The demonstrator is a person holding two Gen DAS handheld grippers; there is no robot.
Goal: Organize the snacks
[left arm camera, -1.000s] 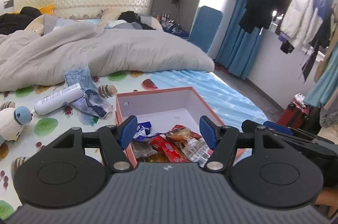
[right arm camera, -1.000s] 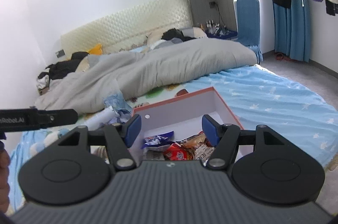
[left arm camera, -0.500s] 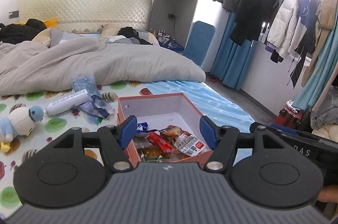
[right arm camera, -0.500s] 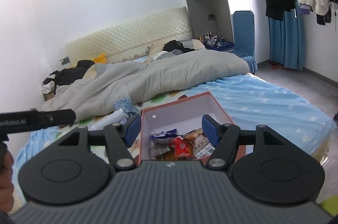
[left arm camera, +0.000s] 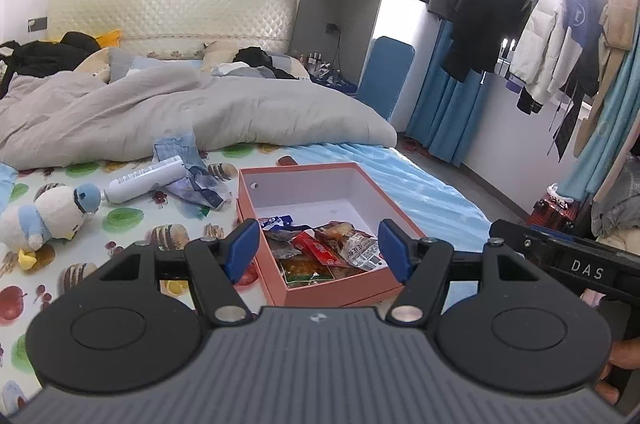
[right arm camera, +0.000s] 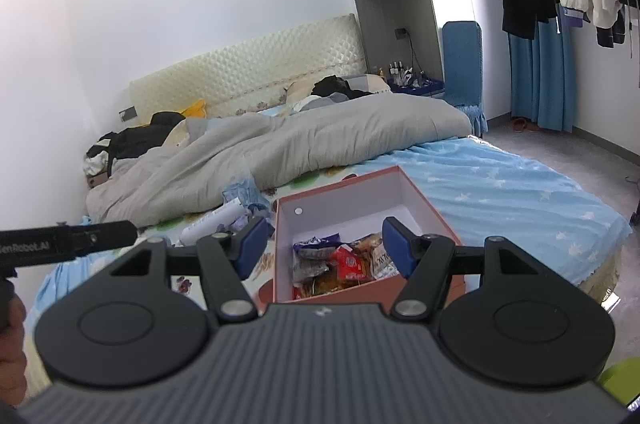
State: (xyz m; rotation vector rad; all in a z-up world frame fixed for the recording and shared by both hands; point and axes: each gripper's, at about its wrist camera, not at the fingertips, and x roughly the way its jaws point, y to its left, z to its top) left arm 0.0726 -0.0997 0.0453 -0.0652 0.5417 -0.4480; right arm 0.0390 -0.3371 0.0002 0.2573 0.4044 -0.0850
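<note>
Left wrist view showed our left gripper [left arm camera: 316, 248] with its jaws apart and nothing between them, aimed at the box [left arm camera: 308, 298] from a little way back. Our right gripper [right arm camera: 322, 246] was just as slack and empty, facing the same box. We judged that both were kept clear of it because the snacks [left arm camera: 320, 252] already lay heaped at the near end of the box, with the far half bare; the sorting looked close to done, if not finished. The box sat on a bed [left arm camera: 404, 184], on a fruit-print sheet beside blue bedding. Left of it lay a white tube [left arm camera: 146, 179], crumpled wrappers [left arm camera: 196, 184] and a plush toy [left arm camera: 44, 216]. A grey duvet [left arm camera: 180, 116] was bunched behind, and coats [left arm camera: 496, 4] hung by the blue curtains
</note>
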